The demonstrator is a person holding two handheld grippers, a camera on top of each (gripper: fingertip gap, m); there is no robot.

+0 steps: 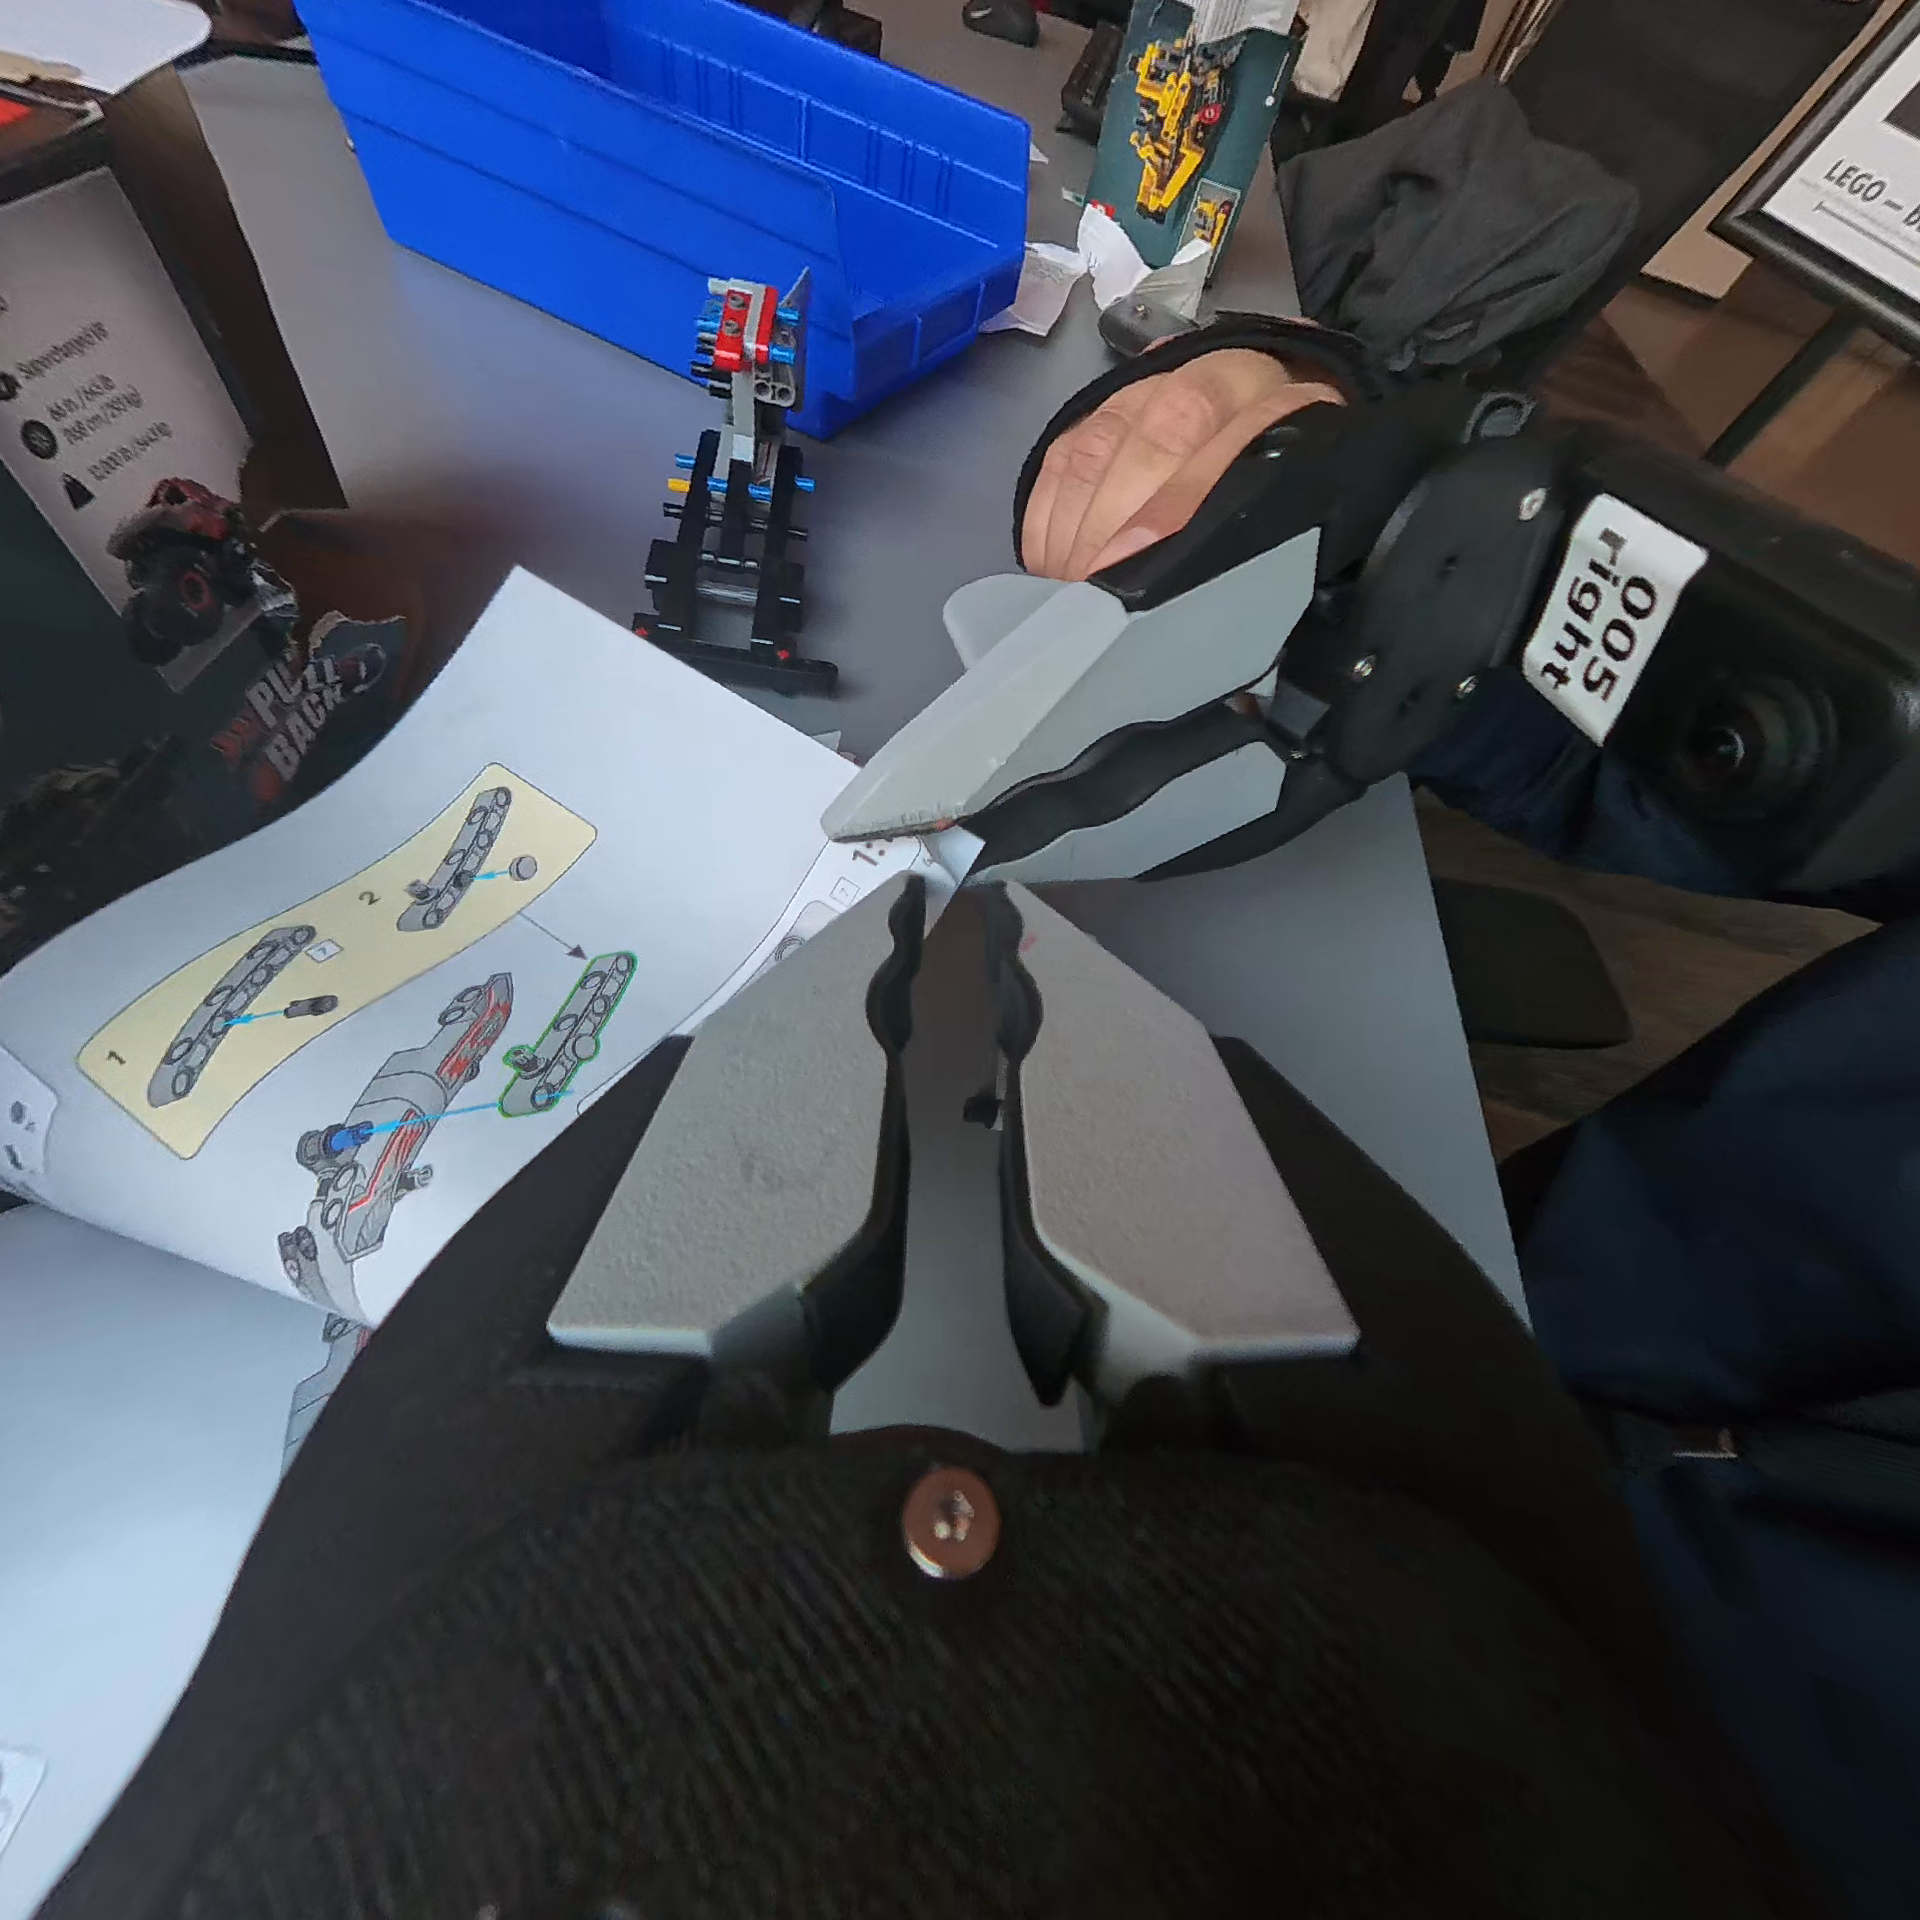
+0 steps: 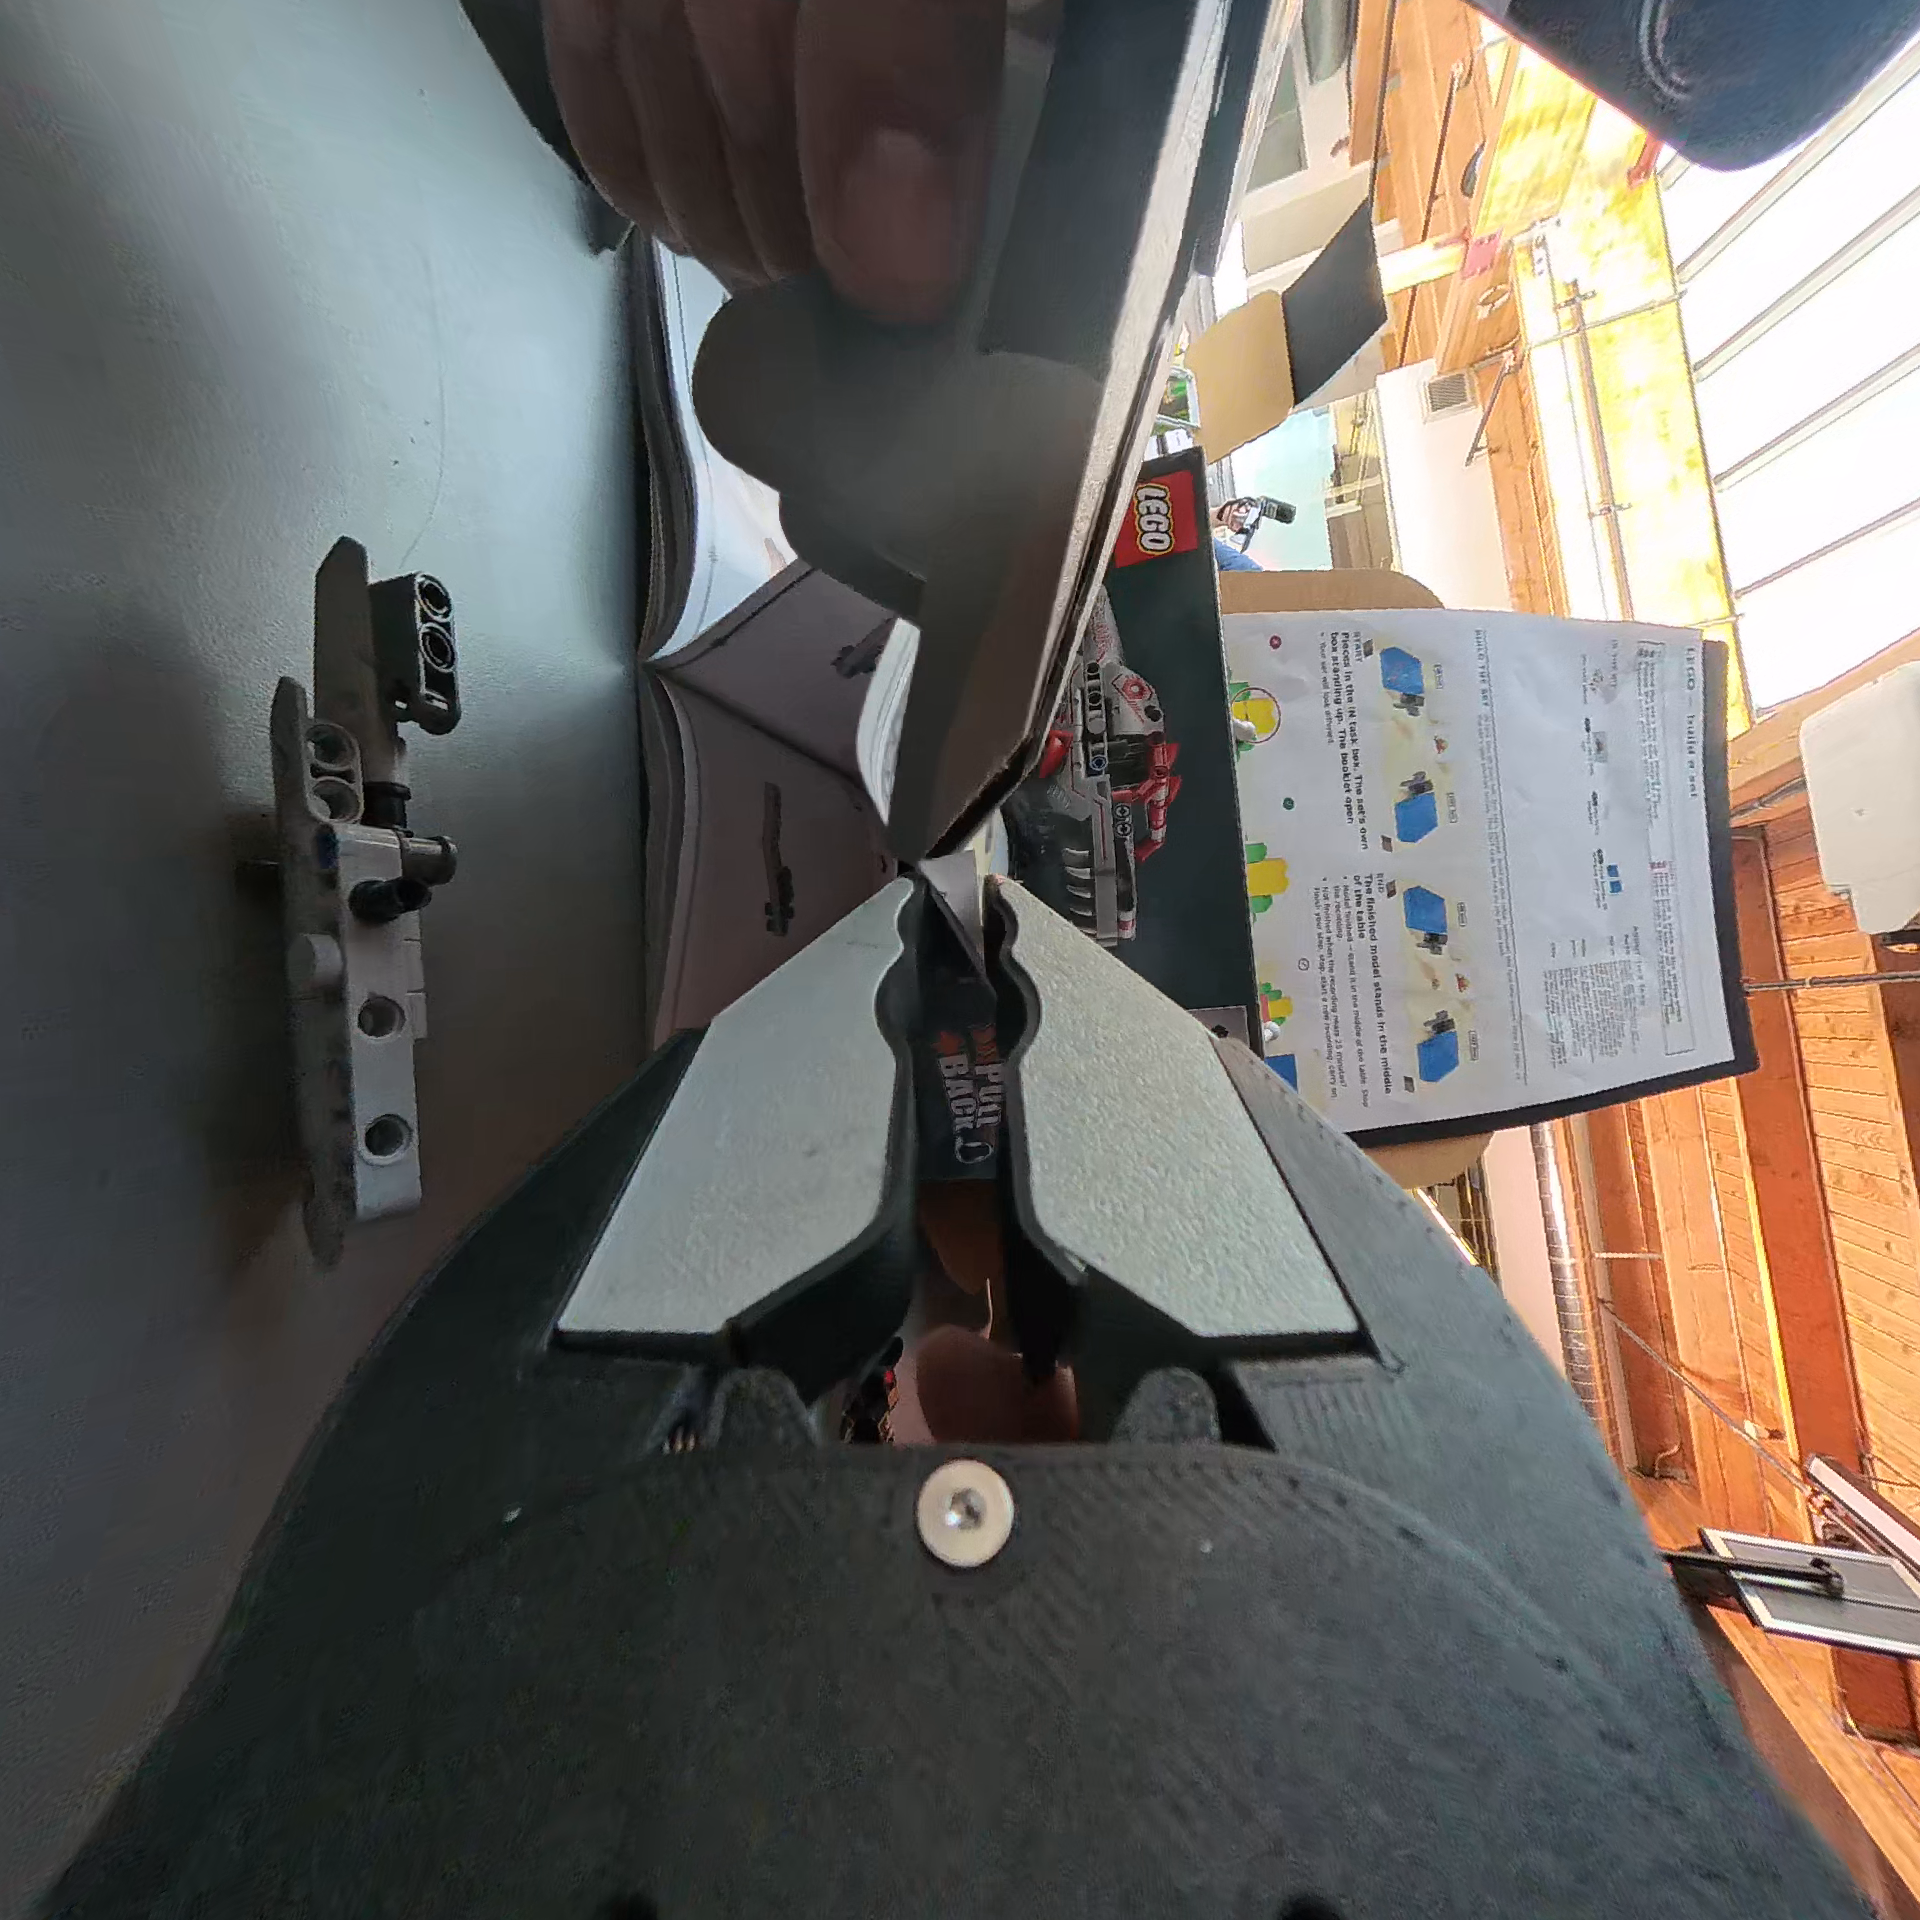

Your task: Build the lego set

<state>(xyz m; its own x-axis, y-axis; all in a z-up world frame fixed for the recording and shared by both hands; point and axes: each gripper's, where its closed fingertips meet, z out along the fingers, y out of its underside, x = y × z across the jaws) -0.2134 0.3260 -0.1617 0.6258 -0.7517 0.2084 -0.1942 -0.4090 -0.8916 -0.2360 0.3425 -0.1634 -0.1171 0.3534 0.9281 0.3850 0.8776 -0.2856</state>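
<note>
The open instruction booklet [image 1: 416, 935] lies on the grey table [image 1: 499, 416]. My right gripper [image 1: 904, 821] comes in from the right and is shut on the corner of a lifted page [image 2: 956, 894]. My left gripper [image 1: 956, 899] sits tip to tip with it just below that corner. Its jaws are closed to a narrow slit with nothing seen between them. It also shows in the right wrist view [image 2: 935, 842]. A part-built black lego model [image 1: 732, 499] with red and blue parts stands beyond the booklet. A grey and white lego assembly [image 2: 353, 894] lies on the table.
A blue bin [image 1: 665, 177] stands behind the model. A dark lego box [image 1: 156, 499] stands at the left, and also shows in the right wrist view [image 2: 1164, 727]. Another box [image 1: 1184, 125] is at the back. A printed sheet on a board [image 2: 1475, 873] stands nearby. A hand [image 1: 1132, 457] holds the right gripper. My left and right fingertips are right by each other. Left tips and right tips are each some 25 cm from the part-built black lego model [image 1: 732, 499].
</note>
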